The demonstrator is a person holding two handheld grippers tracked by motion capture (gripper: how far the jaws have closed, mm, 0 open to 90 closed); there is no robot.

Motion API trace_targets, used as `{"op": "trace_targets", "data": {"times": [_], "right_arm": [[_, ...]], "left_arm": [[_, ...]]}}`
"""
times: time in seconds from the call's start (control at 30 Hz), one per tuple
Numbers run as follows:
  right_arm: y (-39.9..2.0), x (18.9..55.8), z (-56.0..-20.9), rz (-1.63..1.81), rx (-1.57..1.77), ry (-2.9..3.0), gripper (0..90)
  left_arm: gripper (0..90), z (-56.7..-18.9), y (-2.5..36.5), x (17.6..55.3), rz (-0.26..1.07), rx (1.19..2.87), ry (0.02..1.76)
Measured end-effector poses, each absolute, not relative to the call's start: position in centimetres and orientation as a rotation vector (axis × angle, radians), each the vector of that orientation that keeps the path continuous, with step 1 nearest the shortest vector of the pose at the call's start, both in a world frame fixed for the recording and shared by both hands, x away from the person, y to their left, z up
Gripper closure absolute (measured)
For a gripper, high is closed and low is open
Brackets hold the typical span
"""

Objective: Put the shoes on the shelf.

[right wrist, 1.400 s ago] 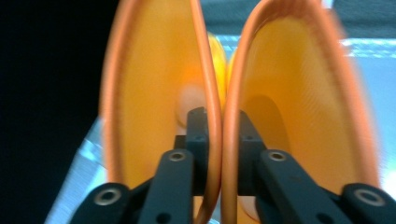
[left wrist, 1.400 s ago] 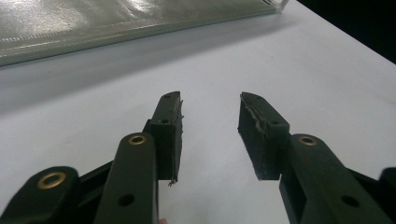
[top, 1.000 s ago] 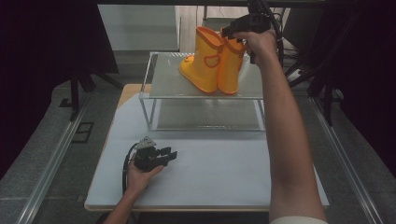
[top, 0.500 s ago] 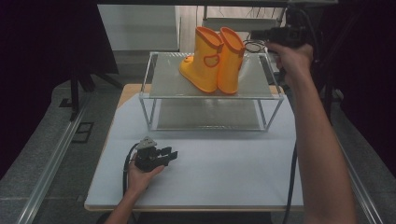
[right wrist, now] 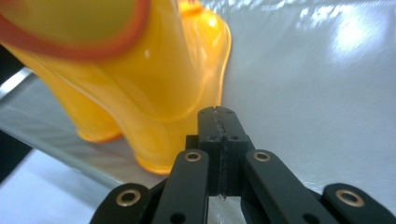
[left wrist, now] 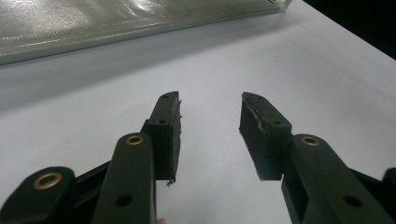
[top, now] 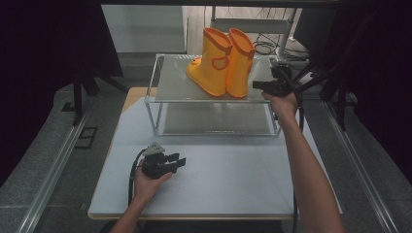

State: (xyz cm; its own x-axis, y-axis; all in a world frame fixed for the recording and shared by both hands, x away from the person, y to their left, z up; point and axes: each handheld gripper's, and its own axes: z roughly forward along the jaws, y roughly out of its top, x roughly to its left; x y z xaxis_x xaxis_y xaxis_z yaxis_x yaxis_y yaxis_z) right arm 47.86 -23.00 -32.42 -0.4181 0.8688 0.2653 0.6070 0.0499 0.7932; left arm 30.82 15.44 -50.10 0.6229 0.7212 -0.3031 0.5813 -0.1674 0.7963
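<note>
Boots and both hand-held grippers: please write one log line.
yellow boots: upright on shelf top | right hand-held gripper: shut, empty, beside boots | left hand-held gripper: open, over table

glossy smooth yellow rubbery boots [top: 222, 63], metal-framed rack [top: 160, 104] with shiny shelves, matt white table [top: 233, 179], matt black plastic jaws

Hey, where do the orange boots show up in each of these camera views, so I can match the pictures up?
High view: the orange boots stand upright side by side on the top shelf of the wire rack, upper centre.
Left gripper view: not in it; the rack's lower shelf runs along the top edge.
Right gripper view: the boots loom upper left, beyond the shut right gripper.
Shared landmark: the rack's shiny shelving.
</note>
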Motion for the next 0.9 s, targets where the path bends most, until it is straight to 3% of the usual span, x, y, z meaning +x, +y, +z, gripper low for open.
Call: {"op": "trace_targets", "data": {"times": [0.9], "right_arm": [[-20.3,47.1,-32.8,1.371,1.473,2.077,90.0]], "left_arm": [[58.4,-50.0,15.6,30.8,0.174,1.853,1.04]]}}
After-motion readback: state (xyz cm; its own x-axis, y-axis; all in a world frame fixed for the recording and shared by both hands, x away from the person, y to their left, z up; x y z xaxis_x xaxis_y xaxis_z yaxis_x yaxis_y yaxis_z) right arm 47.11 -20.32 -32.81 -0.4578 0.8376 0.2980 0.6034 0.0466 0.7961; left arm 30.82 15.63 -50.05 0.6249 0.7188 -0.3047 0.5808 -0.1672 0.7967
